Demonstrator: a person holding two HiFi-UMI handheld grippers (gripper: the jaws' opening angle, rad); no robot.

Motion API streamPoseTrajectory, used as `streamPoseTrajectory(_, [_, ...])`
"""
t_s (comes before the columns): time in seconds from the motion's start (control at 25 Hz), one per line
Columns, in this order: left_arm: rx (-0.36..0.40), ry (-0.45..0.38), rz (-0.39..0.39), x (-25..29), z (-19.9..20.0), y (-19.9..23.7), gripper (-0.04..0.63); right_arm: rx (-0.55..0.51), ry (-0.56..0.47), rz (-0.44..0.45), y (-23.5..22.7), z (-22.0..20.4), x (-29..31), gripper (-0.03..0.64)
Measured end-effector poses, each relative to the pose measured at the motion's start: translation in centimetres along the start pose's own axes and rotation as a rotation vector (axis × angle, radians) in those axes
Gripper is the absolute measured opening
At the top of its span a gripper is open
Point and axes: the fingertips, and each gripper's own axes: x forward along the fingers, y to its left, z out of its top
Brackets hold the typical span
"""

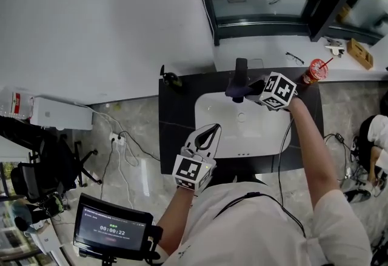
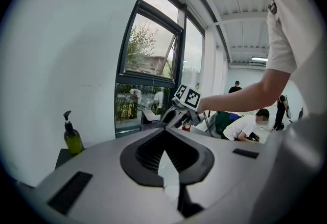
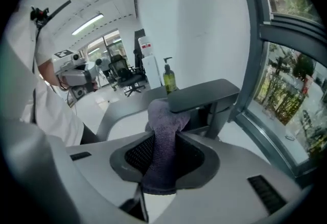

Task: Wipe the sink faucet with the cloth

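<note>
Your right gripper (image 3: pixel 163 135) clamping a purple-grey knitted cloth (image 3: pixel 162 159) against the dark flat faucet (image 3: pixel 204 96), left gripper (image 2: pixel 164 139) closed, empty.

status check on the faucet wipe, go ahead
Right gripper shut on cloth, cloth bunched against the end of the faucet. Left gripper shut, empty, over the sink near edge. Soap bottle off to the side, not in the way.

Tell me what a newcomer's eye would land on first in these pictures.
The right gripper clamps a grey-purple knitted cloth, whose bunched end sits against the dark flat-topped faucet at the back of the white sink basin. The left gripper is shut and empty, held over the basin's near left edge.
</note>
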Motion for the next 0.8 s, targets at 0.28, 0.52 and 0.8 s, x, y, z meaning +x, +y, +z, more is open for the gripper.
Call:
streamPoseTrajectory(0.28, [-0.003,-0.007,0.001,-0.1,0.0,0.1,-0.005,0.065,0.007,-0.196,-4.0,-2.9,-3.2,0.109])
streamPoseTrajectory(0.52, [0.003,-0.007,-0.019,0.1,0.4,-0.1,-0.005,0.044,-0.010,-0.083,0.6,-5.5,-6.0,0.109])
streamPoseTrajectory(0.8, [0.016,-0.009,-0.034,0.4,0.7,-0.8,-0.005,-0.056,-0.020,0.076,5.7,-3.1,-2.3,0.109])
